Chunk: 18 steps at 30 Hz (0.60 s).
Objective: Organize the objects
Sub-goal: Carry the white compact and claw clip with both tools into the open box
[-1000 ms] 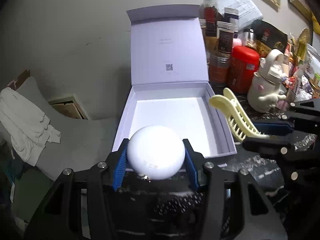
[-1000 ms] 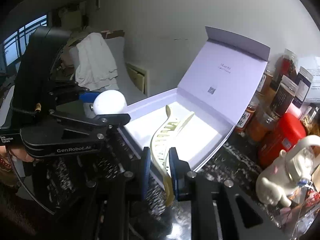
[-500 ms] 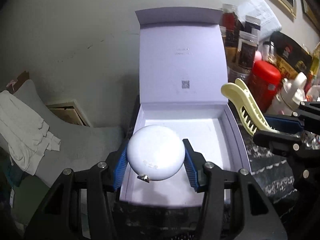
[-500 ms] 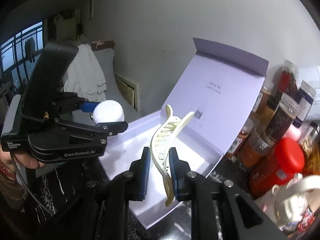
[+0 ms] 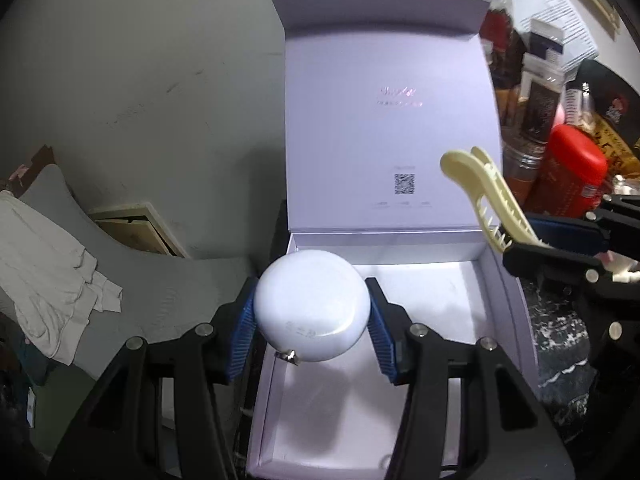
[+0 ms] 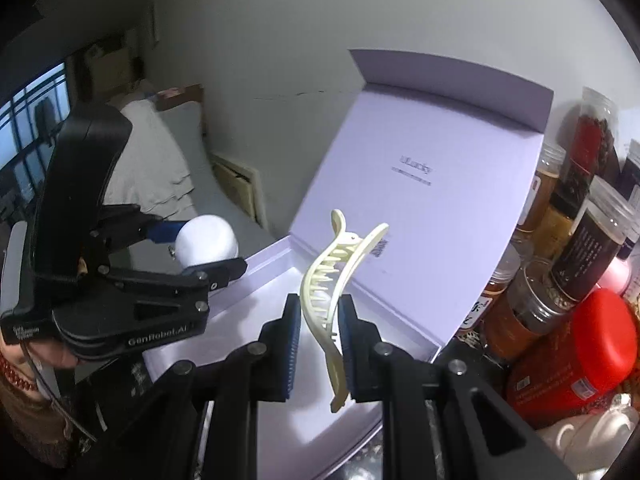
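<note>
1. Dark marbled tabletop [image 5: 560,364] carries an open lilac box [image 5: 502,300], lid upright, with jars [image 6: 560,292] crowding its right side.
2. Left gripper [image 5: 312,320] clamps a white round case [image 5: 312,306] above the box's left part.
3. Right gripper [image 6: 320,336] pinches a cream hair clip [image 6: 340,276] over the right edge.
4. Lower each close to the box floor before letting go, keeping them apart.

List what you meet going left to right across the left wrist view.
White cloth → white round case held in the left gripper → cream hair clip → red canister.
</note>
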Motion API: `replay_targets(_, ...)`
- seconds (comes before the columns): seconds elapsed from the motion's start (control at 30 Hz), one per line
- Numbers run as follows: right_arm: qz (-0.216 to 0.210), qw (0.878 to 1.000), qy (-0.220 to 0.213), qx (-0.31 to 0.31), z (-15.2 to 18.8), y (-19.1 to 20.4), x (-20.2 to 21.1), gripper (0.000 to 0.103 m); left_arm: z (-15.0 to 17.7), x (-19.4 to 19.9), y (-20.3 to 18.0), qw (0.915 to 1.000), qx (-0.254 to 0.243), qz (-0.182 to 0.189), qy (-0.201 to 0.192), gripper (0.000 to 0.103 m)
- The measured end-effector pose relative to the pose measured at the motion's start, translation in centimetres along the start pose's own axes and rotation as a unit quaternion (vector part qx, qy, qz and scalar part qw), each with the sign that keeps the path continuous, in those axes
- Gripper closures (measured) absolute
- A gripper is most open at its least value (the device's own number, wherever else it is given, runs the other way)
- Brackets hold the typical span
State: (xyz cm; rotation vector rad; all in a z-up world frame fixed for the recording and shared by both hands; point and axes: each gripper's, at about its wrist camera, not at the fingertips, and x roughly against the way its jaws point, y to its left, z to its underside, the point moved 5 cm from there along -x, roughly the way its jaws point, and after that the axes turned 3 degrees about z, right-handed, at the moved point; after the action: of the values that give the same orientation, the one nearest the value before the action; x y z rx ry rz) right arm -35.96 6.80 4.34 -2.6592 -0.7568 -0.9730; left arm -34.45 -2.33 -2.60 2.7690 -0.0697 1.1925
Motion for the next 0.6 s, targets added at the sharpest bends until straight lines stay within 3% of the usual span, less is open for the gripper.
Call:
replay_targets(0.43, -0.046, 0.998, 0.053, -0.002, 1.9, -2.0, -4.8, 0.085, -0.3, -5.9, -0.6, 0.9980, -0.002, 0.019, 0.059, 0.053)
replay_targets(0.6, -0.042, 0.996, 0.083, 0.001, 2.7, -1.7, -6.8, 0.085, 0.4, -7.4, -1.0, 0.9962, -0.002, 0.031, 0.081, 0.053)
